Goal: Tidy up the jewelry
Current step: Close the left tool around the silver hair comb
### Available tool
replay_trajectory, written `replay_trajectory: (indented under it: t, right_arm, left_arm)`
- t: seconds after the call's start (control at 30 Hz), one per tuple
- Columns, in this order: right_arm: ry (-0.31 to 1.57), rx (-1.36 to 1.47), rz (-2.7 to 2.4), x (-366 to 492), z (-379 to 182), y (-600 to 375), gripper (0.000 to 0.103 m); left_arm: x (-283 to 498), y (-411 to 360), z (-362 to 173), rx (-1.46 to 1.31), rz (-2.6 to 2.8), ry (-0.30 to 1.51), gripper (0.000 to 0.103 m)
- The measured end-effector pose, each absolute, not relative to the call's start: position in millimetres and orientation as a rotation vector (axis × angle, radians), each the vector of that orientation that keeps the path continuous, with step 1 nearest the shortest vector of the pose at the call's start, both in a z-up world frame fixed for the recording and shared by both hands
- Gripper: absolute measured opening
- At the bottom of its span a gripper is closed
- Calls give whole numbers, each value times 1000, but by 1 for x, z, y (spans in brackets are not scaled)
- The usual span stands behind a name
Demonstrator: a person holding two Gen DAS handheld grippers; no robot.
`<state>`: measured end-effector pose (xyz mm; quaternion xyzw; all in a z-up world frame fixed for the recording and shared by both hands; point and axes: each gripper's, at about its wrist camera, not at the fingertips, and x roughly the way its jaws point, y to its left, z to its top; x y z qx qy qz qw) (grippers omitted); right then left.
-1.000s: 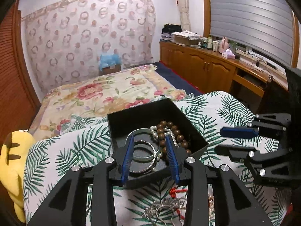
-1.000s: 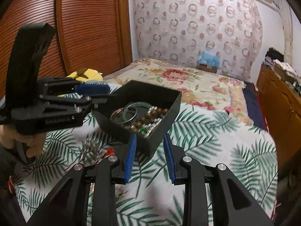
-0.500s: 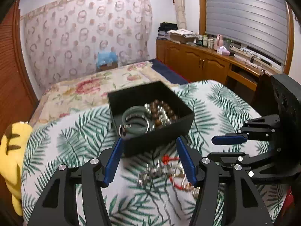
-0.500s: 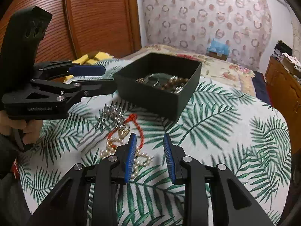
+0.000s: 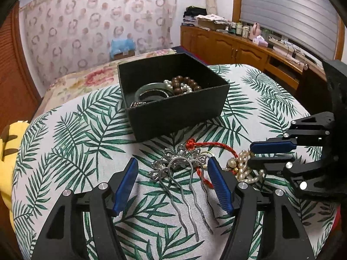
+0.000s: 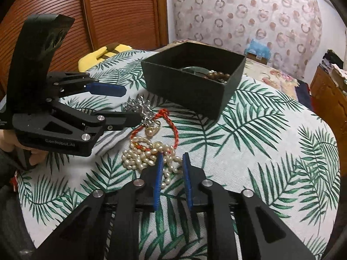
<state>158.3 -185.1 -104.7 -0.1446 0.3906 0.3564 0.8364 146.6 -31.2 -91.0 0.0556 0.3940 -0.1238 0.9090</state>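
On the palm-leaf tablecloth stands a black open-topped box, and inside it lie a pale green bangle, a brown wooden bead bracelet and a string of small pearls. Just in front of the box, loose on the cloth, lies a silver flower hair comb with wavy prongs pointing toward the camera, beside a red braided cord and a heap of pearl strands. Left gripper hangs over the hair comb with its jaws wide and opening; the comb's prongs lie between the blue pads, which do not press on it. Right gripper is low over the pearl heap, jaws narrow and closing, with a few pearls lying between the fingers; whether the pads already pinch them I cannot tell. A person's hand grips the left gripper's handle. Behind the table are a bed with a floral cover and a yellow plush toy
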Motion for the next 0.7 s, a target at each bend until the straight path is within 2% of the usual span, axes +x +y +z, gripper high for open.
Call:
replay_trajectory:
  t: [0.1,0.53,0.63,0.7]
  right_arm:
    - [835,-301,737,160,-106,-193,1]
    - [848,-274,737,166,-107,-201,0]
    - [848,-274,737,166,-107,-201,0]
    - [848,-274,737,166,-107,-201,0]
  left_arm:
    - [148,-33,-93,112,-260,825,63]
    - [157,-34,-100,95,-261,855,63]
    - [157,-36,-99,99,-266,852,57]
    - [156,-37,-99,104,-266,849,56]
